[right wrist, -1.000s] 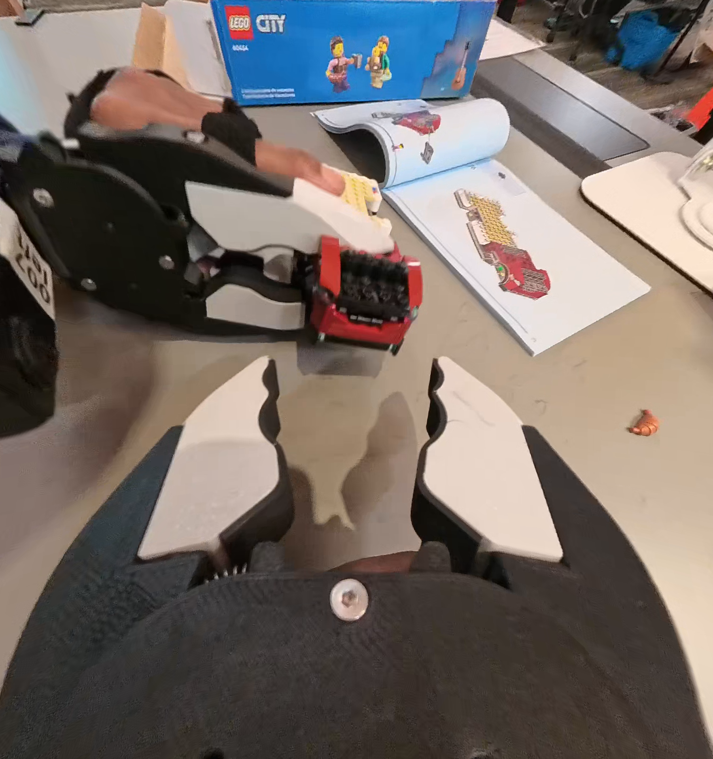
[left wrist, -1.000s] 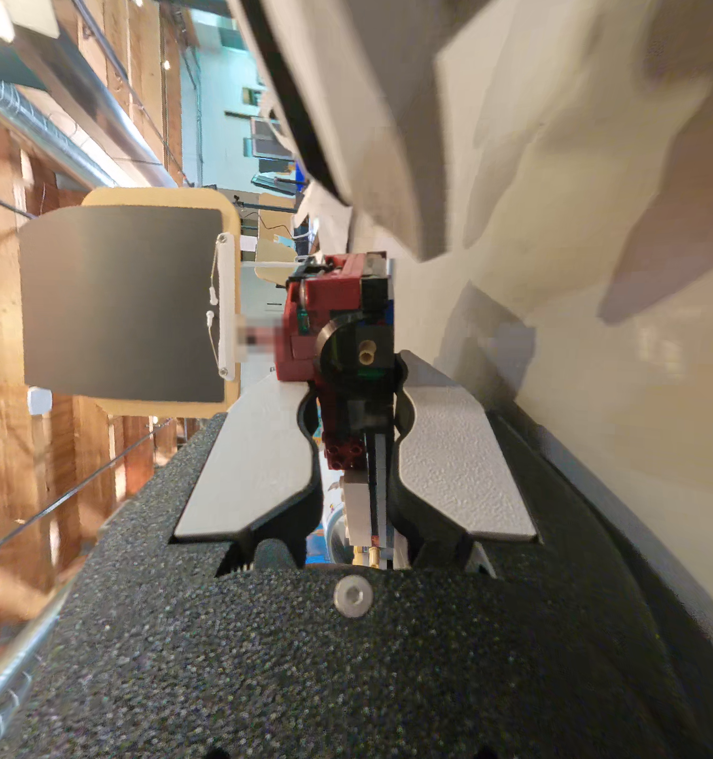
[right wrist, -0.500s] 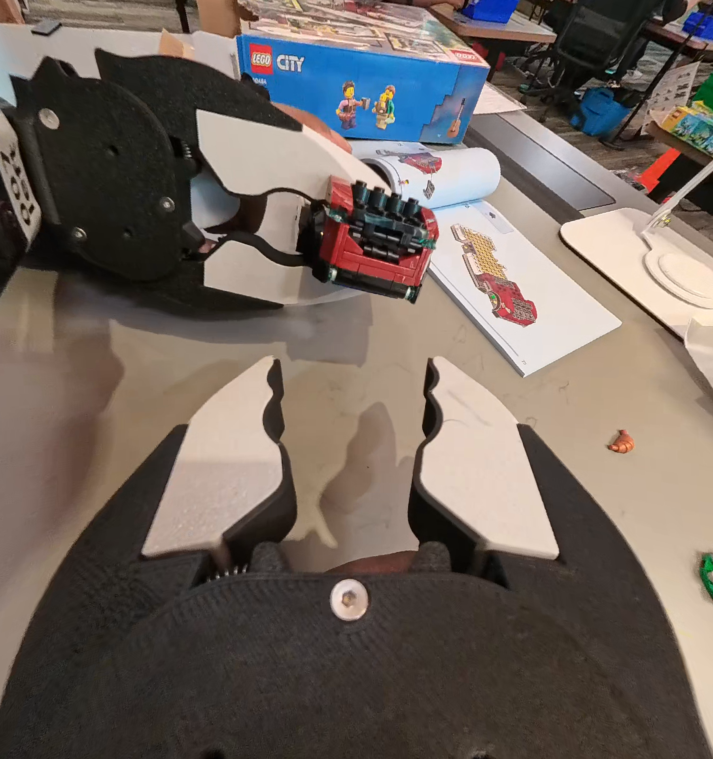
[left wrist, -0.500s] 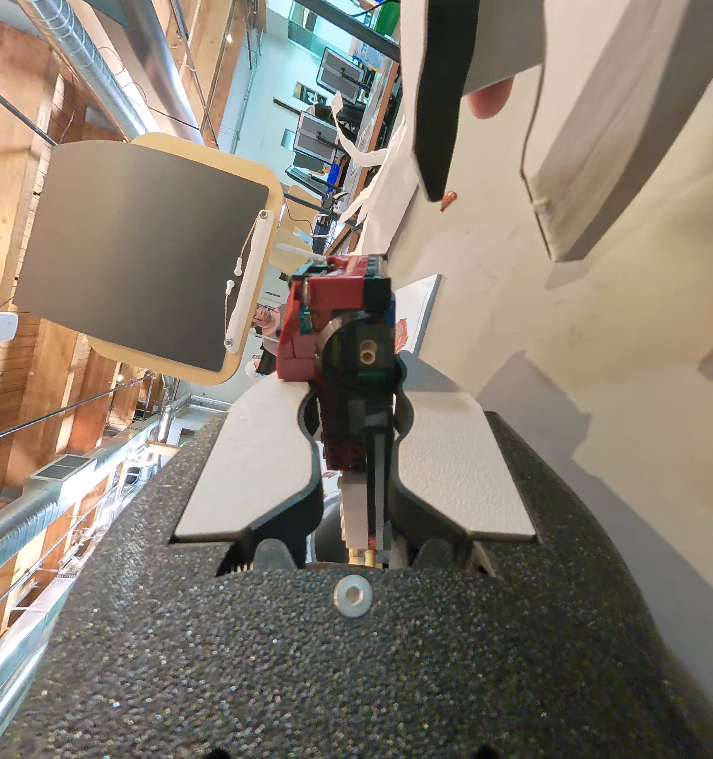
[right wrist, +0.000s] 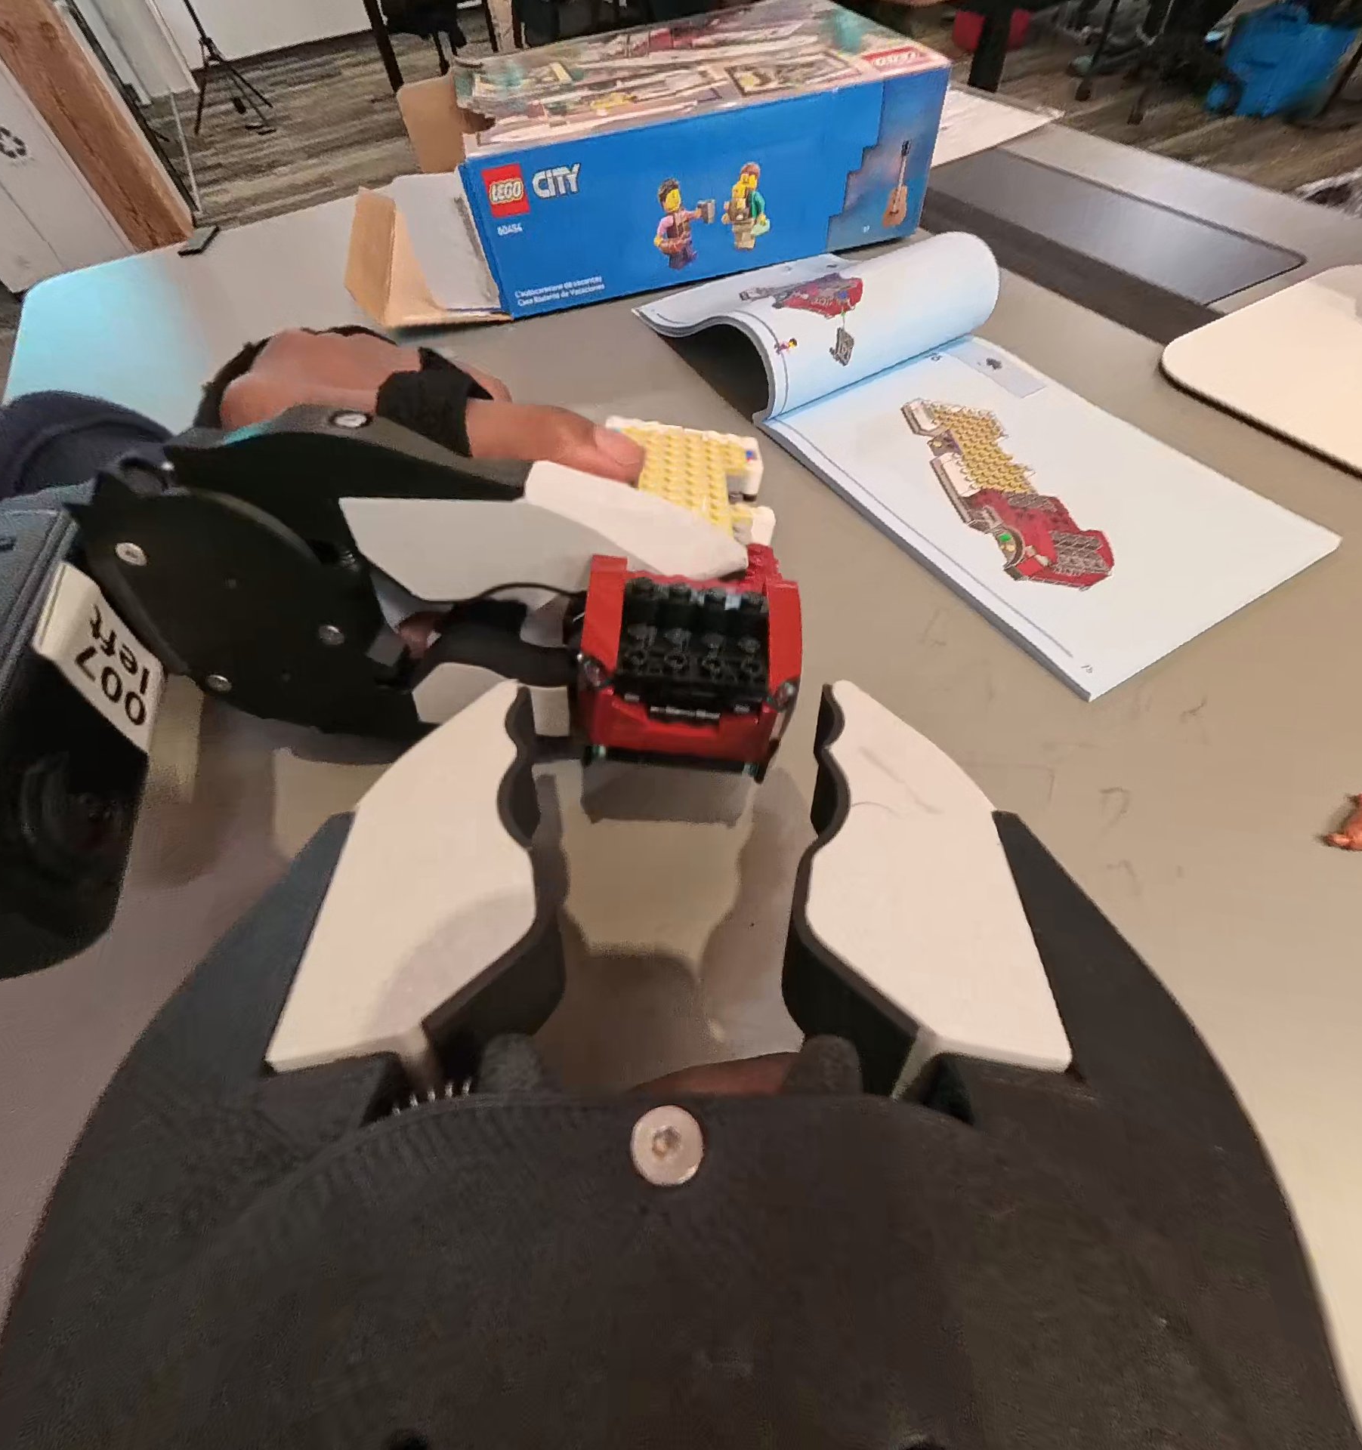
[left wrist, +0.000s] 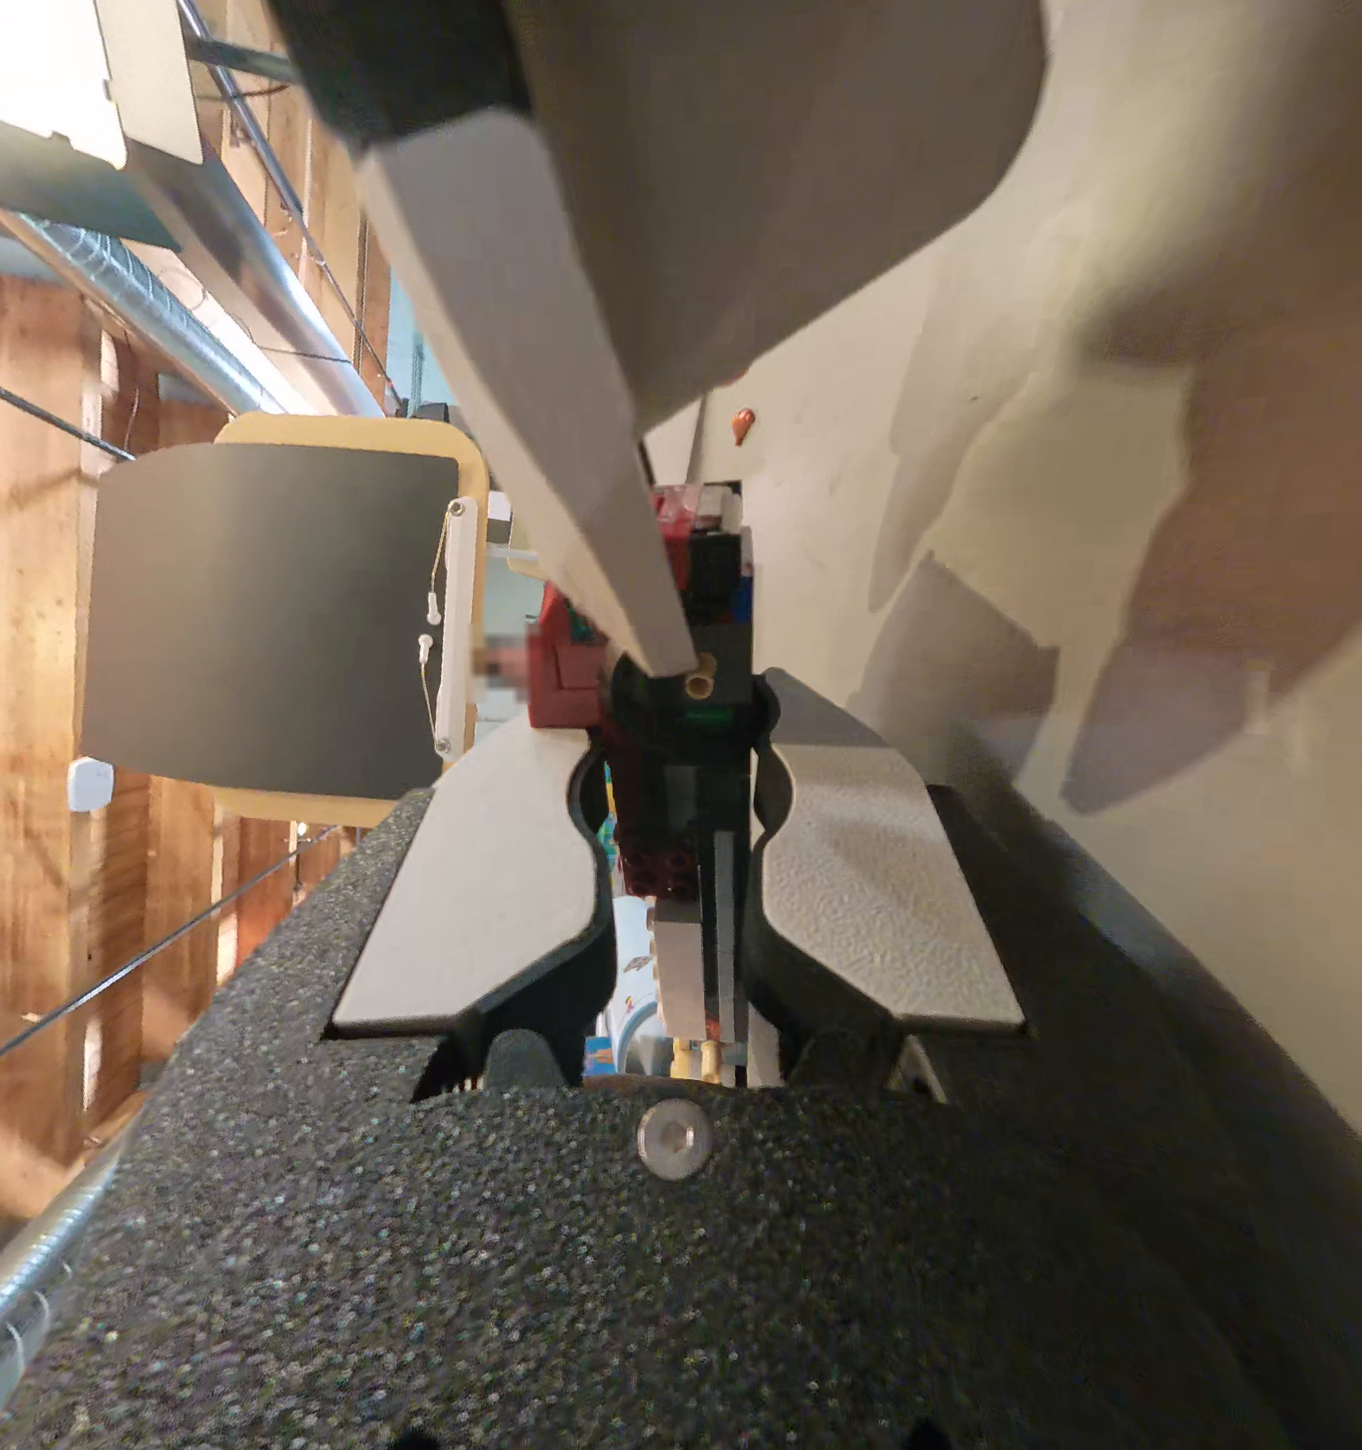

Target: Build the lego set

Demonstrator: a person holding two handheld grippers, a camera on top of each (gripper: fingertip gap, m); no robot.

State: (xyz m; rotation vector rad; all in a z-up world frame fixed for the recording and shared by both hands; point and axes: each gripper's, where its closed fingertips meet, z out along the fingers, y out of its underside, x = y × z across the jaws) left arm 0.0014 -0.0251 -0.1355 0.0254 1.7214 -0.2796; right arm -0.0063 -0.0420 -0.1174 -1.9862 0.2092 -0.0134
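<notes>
Left tool [right wrist: 575, 628]: I see it pinching the red brick car [right wrist: 689, 675].
Right tool [right wrist: 670, 753]: spread, its 2 fingers flanking the car, above my desk [right wrist: 1133, 902].

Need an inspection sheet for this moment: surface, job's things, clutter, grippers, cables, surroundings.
Surface: grey table, scuffed.
Job's things: red brick car held above the table; open booklet; blue box, flap open.
Clutter: small orange piece; white board at right.
Grippers: left gripper jaws clamped on the car, a hand on it; right gripper jaws open, empty, tips just short of the car.
Cables: nothing seen on the table; thin wires along the wooden wall.
Surroundings: wooden wall, metal duct, dark panel.
</notes>
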